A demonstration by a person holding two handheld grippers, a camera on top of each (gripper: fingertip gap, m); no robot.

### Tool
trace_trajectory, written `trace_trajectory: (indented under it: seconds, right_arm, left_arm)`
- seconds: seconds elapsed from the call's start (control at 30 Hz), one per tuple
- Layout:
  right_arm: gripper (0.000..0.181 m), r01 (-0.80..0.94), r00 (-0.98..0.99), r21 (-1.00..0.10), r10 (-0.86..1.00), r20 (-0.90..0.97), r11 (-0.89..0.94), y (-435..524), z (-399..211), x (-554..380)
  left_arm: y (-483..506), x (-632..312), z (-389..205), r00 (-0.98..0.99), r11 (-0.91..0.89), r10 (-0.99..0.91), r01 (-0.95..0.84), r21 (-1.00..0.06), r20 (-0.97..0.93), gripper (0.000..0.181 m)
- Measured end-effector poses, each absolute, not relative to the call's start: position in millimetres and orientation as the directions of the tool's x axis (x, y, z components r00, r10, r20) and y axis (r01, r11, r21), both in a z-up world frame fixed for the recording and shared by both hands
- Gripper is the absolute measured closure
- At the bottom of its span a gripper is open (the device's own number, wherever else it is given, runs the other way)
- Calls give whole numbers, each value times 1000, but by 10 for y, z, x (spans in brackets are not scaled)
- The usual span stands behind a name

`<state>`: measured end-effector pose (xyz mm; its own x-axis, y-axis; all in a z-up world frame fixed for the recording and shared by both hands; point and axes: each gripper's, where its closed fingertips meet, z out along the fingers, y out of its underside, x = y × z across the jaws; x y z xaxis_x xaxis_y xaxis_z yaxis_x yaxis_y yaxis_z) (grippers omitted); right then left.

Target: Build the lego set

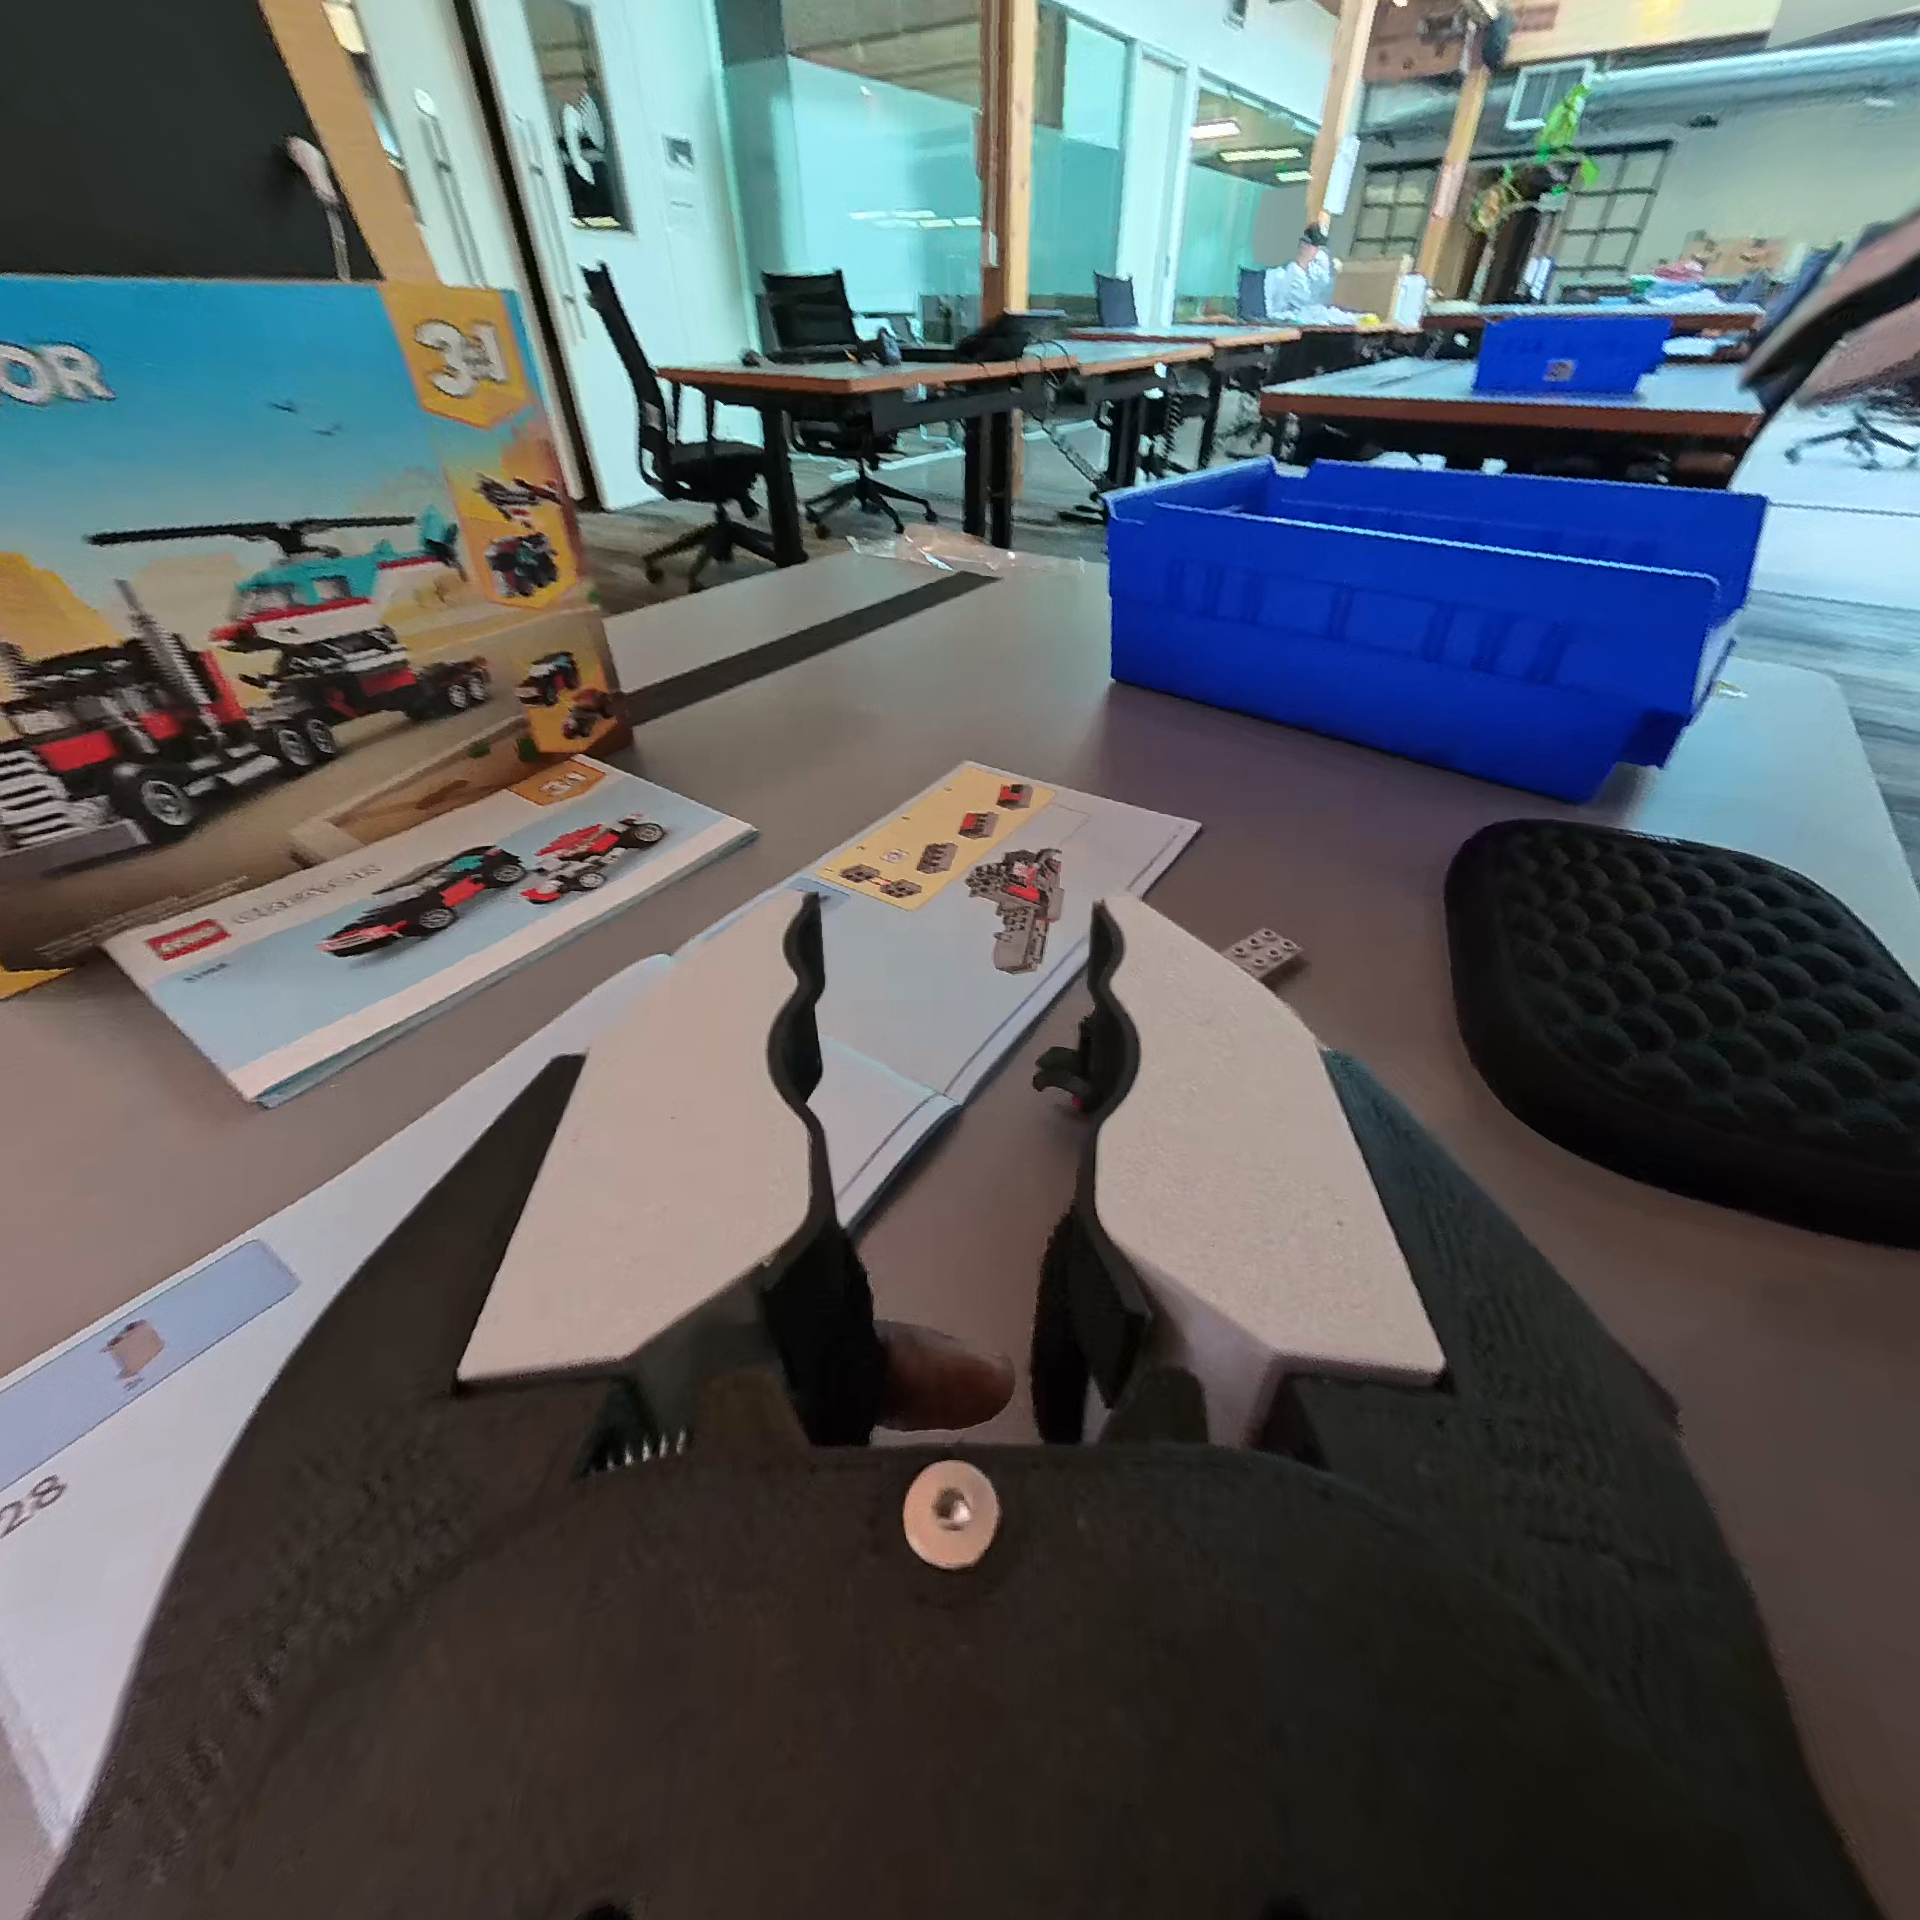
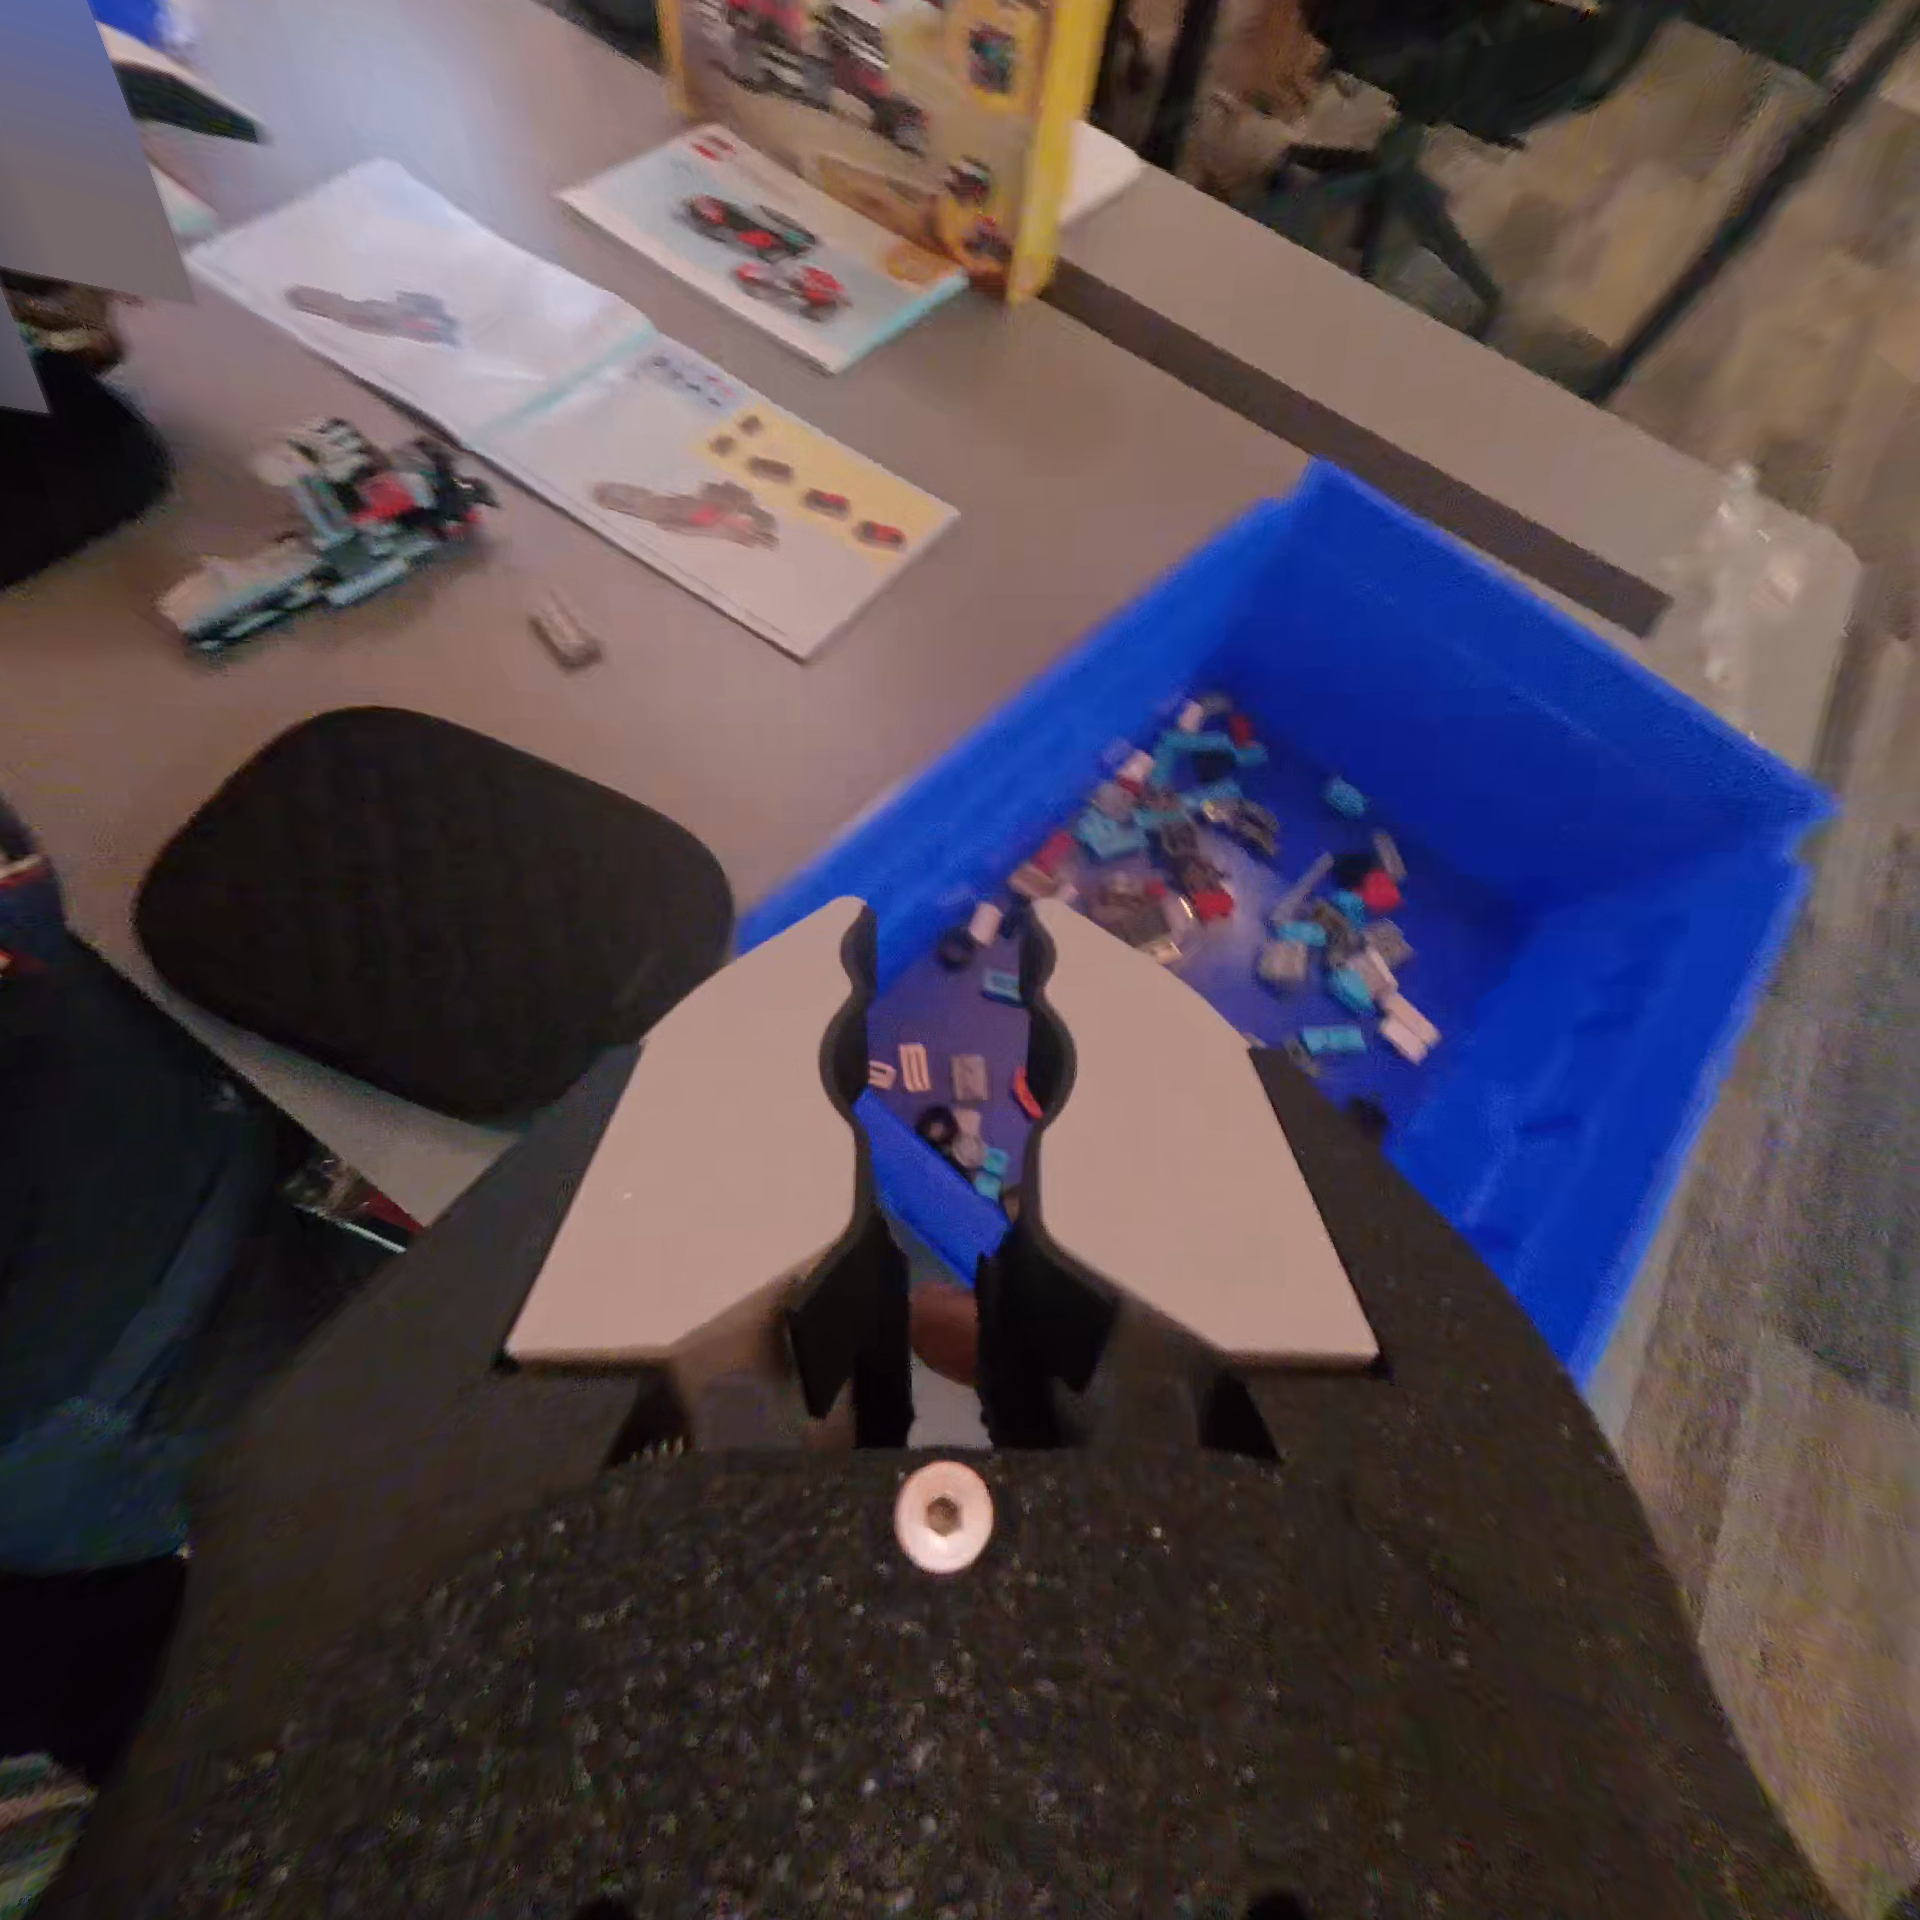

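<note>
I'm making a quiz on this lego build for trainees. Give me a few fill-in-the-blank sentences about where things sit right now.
1. The loose lego pieces lie inside the ____ bin.
2. The right gripper hovers over the bin with its fingers ____.
3. The open instruction booklet lies between the partly built model and the lego ____.
4. The black pad rests on the ____ table.

Missing words: blue; open; box; grey
</note>
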<state>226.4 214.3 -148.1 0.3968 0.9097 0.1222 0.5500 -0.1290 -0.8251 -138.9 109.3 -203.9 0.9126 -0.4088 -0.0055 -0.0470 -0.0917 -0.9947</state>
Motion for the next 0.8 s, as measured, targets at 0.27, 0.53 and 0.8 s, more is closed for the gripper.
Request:
trace_trajectory:
  seconds: [0.27, 0.53, 0.8]
  right_arm:
    - [155, 706, 412, -648, 910, 45, -287, 2358, -2350, 2628]
    - [164, 718, 370, -615, 927, -60, -326, 2102, -2483, 2640]
    - [168, 738, 541, -534, 835, 104, -412, 3016, -2534, 2520]
  left_arm:
    - [1051, -1519, -1934, 946, -2, -324, -10, -1000, -9, 134]
    - [1069, -1555, -1940, 942, -26, -331, 39, -999, 45, 134]
    - [1086, -1409, -2037, 925, -67, -378, -66, -996, -36, 134]
